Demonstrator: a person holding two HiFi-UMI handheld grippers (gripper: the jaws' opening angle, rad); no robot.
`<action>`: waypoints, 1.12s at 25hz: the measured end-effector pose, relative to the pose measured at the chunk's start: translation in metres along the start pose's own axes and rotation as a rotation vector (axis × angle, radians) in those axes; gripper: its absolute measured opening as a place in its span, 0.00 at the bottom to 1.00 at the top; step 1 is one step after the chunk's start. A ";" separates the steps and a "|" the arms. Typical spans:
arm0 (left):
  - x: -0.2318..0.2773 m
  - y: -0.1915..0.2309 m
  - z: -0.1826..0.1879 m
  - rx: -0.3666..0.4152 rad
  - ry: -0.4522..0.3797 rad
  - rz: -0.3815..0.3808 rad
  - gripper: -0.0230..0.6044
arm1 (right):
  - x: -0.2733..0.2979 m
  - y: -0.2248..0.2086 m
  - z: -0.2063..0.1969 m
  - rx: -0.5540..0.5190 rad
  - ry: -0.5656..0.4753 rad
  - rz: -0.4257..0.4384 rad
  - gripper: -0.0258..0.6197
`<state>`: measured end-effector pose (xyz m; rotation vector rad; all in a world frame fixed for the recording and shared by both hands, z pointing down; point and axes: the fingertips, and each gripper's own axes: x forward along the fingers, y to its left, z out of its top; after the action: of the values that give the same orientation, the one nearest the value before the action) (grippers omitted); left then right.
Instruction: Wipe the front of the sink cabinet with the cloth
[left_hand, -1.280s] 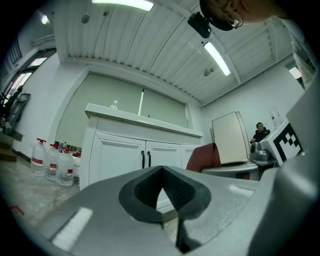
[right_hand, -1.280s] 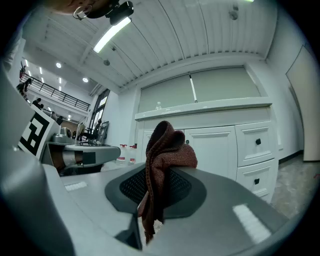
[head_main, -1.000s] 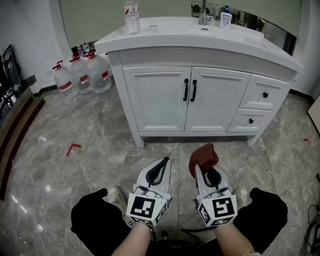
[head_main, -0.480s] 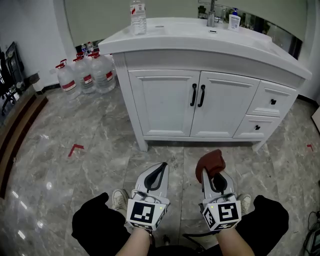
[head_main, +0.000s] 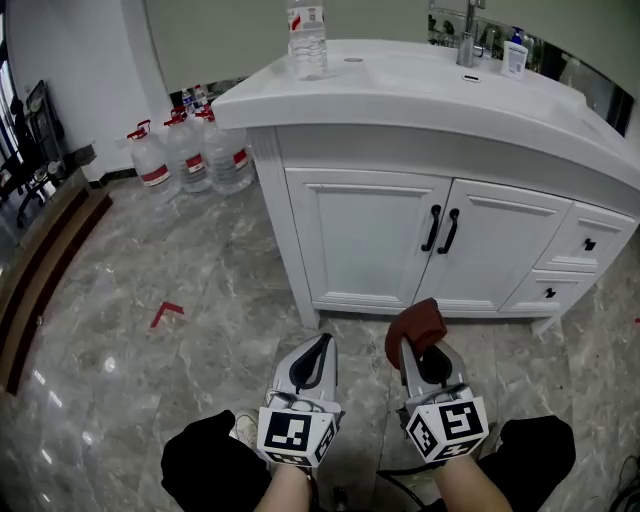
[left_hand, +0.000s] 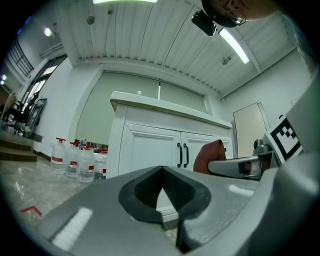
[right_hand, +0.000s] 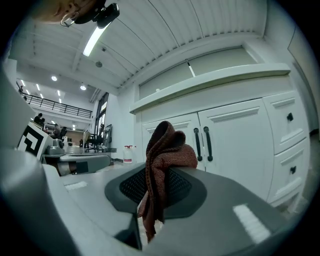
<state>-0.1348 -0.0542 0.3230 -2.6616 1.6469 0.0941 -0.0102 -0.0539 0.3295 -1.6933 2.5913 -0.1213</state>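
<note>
The white sink cabinet stands ahead with two doors, black handles and two drawers at its right. My right gripper is shut on a dark red cloth, bunched at its tips just short of the cabinet's foot. The right gripper view has the cloth pinched between the jaws, the doors beyond. My left gripper is shut with nothing in it, level with the right one. In the left gripper view the cabinet and the cloth show ahead.
A water bottle, a tap and a soap bottle stand on the counter. Several large water jugs sit on the marble floor left of the cabinet. A red tape mark lies on the floor. My legs show at the bottom.
The cabinet has slid right and grown larger in the head view; the view has shifted left and closer. Both grippers keep their pose, the cloth still held.
</note>
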 end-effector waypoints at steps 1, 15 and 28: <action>0.007 0.007 0.003 0.011 -0.003 -0.001 0.04 | 0.012 0.002 0.005 -0.005 -0.008 0.012 0.19; 0.063 0.114 0.021 0.071 -0.039 0.027 0.04 | 0.192 0.072 0.092 -0.243 -0.159 0.223 0.19; 0.078 0.132 0.005 0.048 -0.024 0.016 0.04 | 0.264 0.086 0.102 -0.259 -0.118 0.193 0.19</action>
<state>-0.2185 -0.1827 0.3164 -2.6022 1.6417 0.0849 -0.1865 -0.2653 0.2221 -1.4515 2.7580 0.3240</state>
